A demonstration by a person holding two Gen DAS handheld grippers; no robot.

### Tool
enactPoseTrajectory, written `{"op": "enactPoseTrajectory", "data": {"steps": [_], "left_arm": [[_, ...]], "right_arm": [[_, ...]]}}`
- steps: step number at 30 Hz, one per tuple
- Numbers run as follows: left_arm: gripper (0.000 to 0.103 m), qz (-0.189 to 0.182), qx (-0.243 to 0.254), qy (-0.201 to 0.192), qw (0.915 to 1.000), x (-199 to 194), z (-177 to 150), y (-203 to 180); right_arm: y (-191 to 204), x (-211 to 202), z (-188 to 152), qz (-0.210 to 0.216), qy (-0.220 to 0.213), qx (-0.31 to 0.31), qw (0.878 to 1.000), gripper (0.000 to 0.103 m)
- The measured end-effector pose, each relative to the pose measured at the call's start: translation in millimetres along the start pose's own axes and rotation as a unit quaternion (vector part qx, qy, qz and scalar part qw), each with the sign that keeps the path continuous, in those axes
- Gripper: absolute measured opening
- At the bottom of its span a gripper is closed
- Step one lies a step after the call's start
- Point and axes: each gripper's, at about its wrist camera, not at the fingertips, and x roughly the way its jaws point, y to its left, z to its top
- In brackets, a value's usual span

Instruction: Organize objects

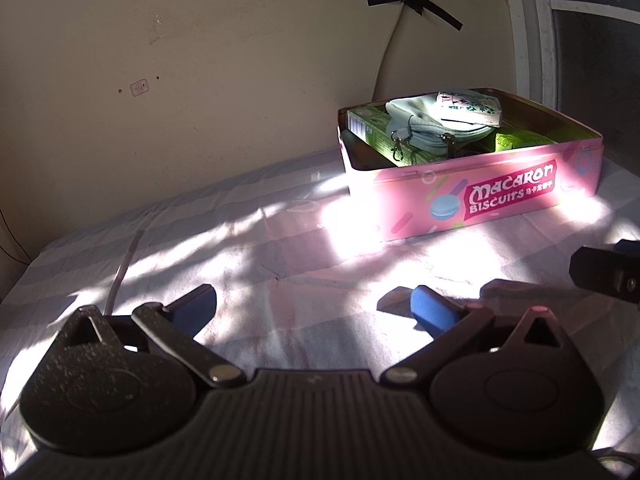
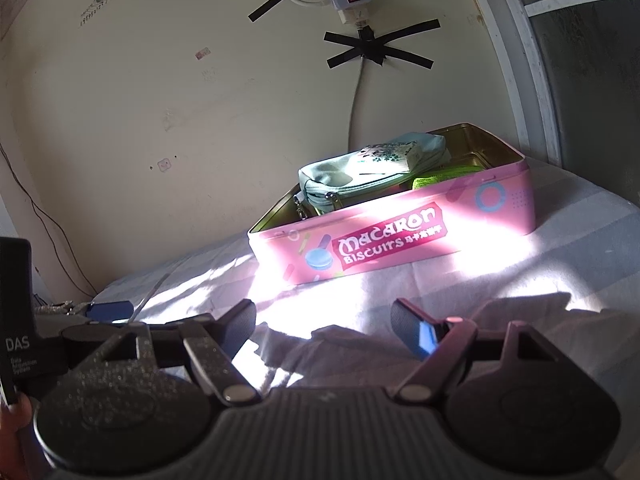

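Tin point(image 1: 472, 200): pink biscuit tin on the bed point(image 1: 248, 248), lid off so things drop in from above.
Contents: pale zip pouch point(image 1: 432, 128) rests on green boxes point(image 1: 366, 122) inside (already tidied away, I judge).
Left gripper point(image 1: 314, 306): spread wide, empty, low over the sheet.
Right gripper point(image 2: 324, 320): likewise parted, gripping nothing.

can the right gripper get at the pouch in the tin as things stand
Probably yes. The right gripper is open and empty, only bare sheet lies between it and the lidless tin, and the pouch sits on top, rising above the rim.
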Motion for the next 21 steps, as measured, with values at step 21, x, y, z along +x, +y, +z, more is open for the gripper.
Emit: {"op": "enactPoseTrajectory", "data": {"steps": [21], "left_arm": [[0.103,-0.011,0.001,0.02,0.9997,6.4,-1.8,-5.5]], "right_arm": [[-6.9,5.6,-3.6,-0.001,0.01,0.012,1.0,0.077]]}}
